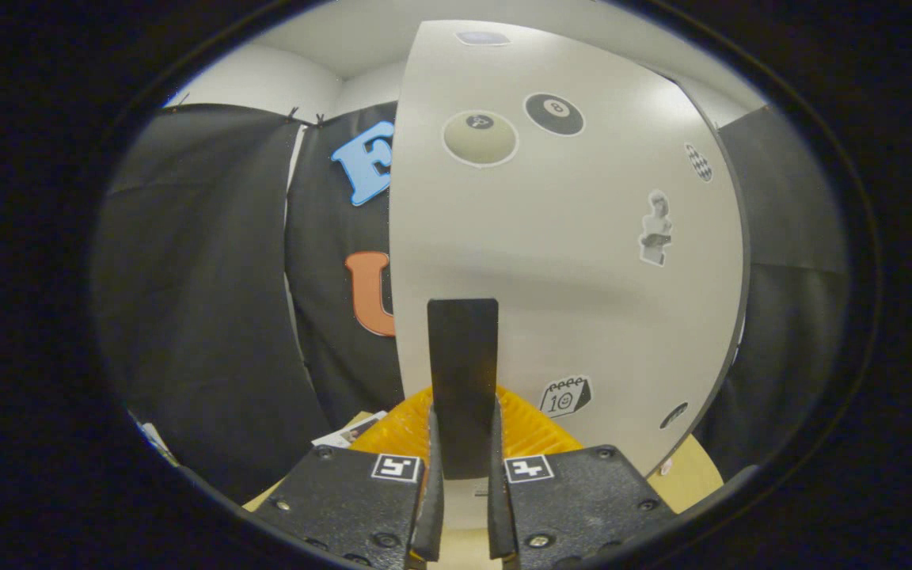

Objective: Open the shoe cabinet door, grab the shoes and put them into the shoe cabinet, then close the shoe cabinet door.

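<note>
The shoe cabinet door (583,269) is a pale grey panel with several stickers on it, standing close in front of me. A flat black handle (462,348) sticks out from its lower part. My gripper (462,427) is shut on this handle: the orange ribbed fingers (535,431) press on it from both sides and the strip runs back between the black jaw blocks. The door's left edge stands free against the black cloth wall behind it. I cannot tell how far the door is swung.
A light wooden surface (697,475) lies under the door's lower right corner. Some printed cards or papers (351,431) lie to the left of the fingers. Black cloth hangs on both sides of the door.
</note>
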A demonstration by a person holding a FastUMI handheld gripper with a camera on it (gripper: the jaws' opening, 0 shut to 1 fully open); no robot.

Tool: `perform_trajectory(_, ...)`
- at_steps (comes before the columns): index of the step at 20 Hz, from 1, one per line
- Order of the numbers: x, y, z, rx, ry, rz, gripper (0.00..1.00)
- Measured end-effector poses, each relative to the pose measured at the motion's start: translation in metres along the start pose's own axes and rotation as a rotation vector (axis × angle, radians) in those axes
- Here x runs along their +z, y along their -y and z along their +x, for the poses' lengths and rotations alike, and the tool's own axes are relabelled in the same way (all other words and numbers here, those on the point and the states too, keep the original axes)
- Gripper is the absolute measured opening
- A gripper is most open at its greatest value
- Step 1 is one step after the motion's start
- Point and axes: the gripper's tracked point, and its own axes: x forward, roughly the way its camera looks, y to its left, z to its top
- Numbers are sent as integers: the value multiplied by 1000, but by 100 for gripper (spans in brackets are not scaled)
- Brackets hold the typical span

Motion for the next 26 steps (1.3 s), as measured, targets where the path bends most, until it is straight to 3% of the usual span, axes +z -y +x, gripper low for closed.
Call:
perform_trajectory(7, -8, 27, -73, 117, 19, -52, 25)
perform_trajectory(11, -10, 52, -106, 136, 38, -62, 25)
perform_trajectory(20, -16, 113, -163, 66, 79, -104, 25)
perform_trajectory(26, -18, 172, -191, -43, 96, -83, 15)
